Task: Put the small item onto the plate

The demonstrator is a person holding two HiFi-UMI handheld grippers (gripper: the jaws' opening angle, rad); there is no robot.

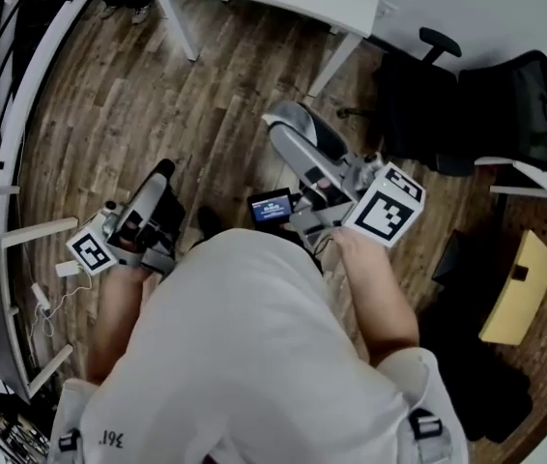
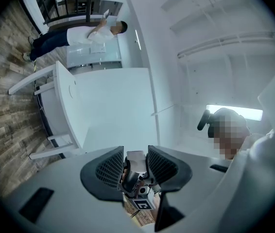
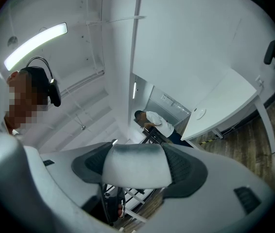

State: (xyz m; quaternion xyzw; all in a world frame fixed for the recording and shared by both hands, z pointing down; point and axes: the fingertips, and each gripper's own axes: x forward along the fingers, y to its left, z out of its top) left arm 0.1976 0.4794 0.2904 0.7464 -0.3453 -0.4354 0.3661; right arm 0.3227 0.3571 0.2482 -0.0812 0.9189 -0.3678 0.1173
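Mid-carry, right tongs (image 3: 135,174) clamped on the pale small item (image 3: 135,160), left tongs (image 2: 136,166) spread and empty; next, likely reaching the white surface (image 3: 225,101) and locating a plate not clearly seen.

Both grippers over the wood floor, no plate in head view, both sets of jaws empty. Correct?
Not quite. Only the left gripper is empty, with its jaws apart. The right gripper is closed on a white block, as the right gripper view shows. The rest stands: both are over the wood floor, and the head view shows no plate.
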